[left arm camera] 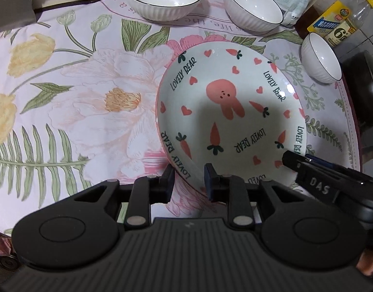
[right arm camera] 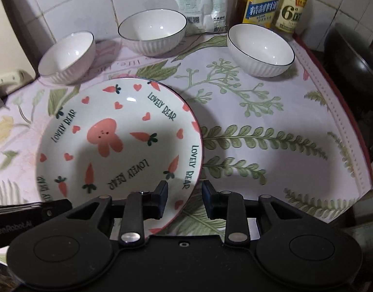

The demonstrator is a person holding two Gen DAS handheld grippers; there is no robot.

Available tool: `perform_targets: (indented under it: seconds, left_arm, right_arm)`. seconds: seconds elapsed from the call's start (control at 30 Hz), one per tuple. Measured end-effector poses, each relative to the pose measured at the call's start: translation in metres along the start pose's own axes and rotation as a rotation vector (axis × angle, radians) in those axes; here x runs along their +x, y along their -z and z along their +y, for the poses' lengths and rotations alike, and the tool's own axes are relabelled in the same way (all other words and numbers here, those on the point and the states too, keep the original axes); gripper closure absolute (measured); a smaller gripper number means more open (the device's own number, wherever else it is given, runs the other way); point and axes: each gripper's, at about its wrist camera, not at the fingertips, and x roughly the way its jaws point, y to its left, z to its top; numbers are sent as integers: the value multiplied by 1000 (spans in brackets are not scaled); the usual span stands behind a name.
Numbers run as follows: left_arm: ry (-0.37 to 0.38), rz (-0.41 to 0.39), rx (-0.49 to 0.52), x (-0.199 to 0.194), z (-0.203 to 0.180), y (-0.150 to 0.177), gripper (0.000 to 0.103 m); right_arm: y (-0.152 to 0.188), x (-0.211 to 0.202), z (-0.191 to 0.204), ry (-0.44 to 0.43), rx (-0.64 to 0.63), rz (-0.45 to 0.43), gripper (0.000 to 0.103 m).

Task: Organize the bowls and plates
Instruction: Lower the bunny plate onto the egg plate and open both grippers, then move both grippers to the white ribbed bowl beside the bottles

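Floral cloth [left arm camera: 64, 77] under rabbit plate [left arm camera: 230, 112]

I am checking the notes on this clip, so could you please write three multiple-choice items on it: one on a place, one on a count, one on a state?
1. Where does the cleaver lie in the left wrist view?
A. At the top left, away from the bowls
B. Inside the patterned plate
C. Between the bottles

2. How many white bowls stand on the floral cloth?
A. One
B. Three
C. Five

3. What is in the patterned plate?
A. Rice
B. A white bowl
C. Nothing

Answers:
1 A, its pale handle shows in that corner.
2 B, the left bowl, the middle bowl and the right bowl show in the right wrist view.
3 C, its whole rabbit and carrot print is bare.
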Motion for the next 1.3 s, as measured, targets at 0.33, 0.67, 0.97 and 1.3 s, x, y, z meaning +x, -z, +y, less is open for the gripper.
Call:
perform_targets:
  seconds: [0.33,0.67,0.97,1.3]
  left_arm:
    - [-23,-5,106,-37,-4,0,67]
    - [-21,-13,201,-87,-24,23,52]
    - [-91,-54,206,-125,-59,50,41]
    - [-106,-105,199,-154,-105,76,39]
  right_arm:
    - [0,-37,-1,-66,24,-35,54]
    - [9,-80,-8,-79,-53,-63,32]
    - [16,-116,-35,-133,-166,-58,31]
    - [21,-162,-70,-180,-412,-109,31]
